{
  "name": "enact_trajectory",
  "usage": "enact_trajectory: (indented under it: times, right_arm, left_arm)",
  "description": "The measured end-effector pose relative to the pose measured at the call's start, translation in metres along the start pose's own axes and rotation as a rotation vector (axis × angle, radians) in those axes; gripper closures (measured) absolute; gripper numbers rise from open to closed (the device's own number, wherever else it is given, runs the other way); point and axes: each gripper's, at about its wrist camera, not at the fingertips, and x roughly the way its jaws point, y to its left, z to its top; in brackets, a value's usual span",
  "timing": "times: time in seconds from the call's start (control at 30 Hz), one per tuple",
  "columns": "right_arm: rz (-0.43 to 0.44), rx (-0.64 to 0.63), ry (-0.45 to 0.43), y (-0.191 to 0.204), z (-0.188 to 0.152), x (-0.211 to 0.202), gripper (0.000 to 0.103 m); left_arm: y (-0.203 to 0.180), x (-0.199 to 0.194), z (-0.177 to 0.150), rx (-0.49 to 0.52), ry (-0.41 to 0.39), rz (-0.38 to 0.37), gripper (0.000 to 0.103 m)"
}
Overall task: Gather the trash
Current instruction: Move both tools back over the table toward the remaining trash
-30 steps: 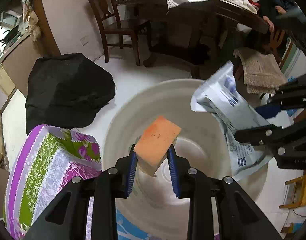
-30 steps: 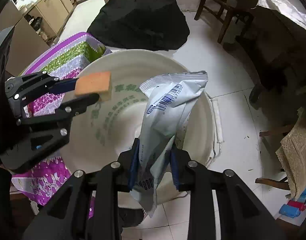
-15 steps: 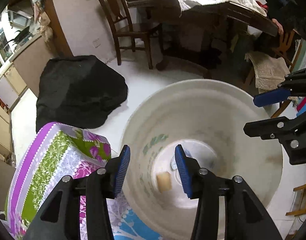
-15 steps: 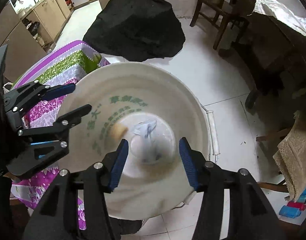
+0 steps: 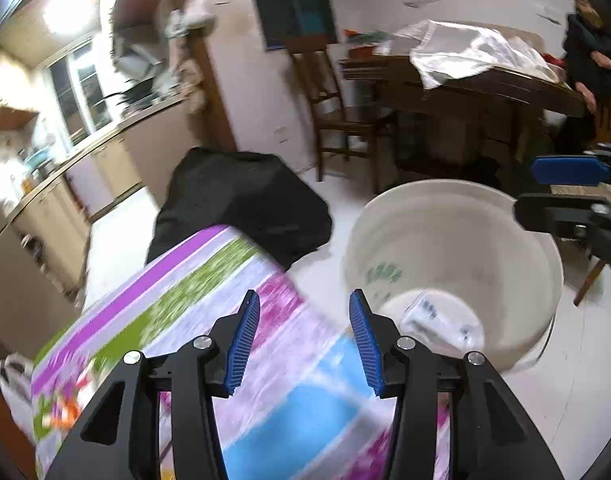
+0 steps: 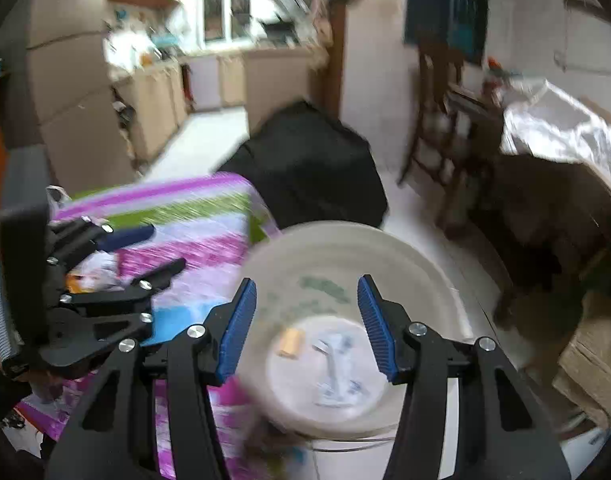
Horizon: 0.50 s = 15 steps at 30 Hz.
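Trash sits in the white bucket [image 6: 417, 280]: a light, crinkly plastic packet [image 6: 337, 364], best pinched at an edge, and a soft sponge piece [image 6: 291, 342]; left gripper [image 5: 303, 342] and right gripper [image 6: 309, 326] both half-open, empty.

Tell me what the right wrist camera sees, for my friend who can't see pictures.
The open, empty right gripper hangs over a big white bucket with an orange sponge and a white-and-blue wrapper at the bottom. On the left, the left gripper is above a purple-and-green flowery cloth.
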Motion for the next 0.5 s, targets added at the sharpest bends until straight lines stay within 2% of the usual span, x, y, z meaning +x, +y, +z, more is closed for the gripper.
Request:
enact_trajectory:
  times: [0.23, 0.37, 0.5]
  right_arm:
    - [0.063, -0.048, -0.132, 0.074, -0.028, -0.023, 0.046]
    - [0.143, -0.061, -0.101, 0.108, -0.033, -0.012, 0.045]
    - [0.185, -0.1, -0.053, 0.142, -0.035, 0.006, 0.045]
  left_arm:
    - [0.059, -0.065, -0.059, -0.115, -0.065, 0.188, 0.048]
    - [0.09, -0.091, -0.09, -0.17, -0.061, 0.267, 0.048]
    - [0.123, -0.113, -0.125, -0.215, -0.039, 0.322, 0.048]
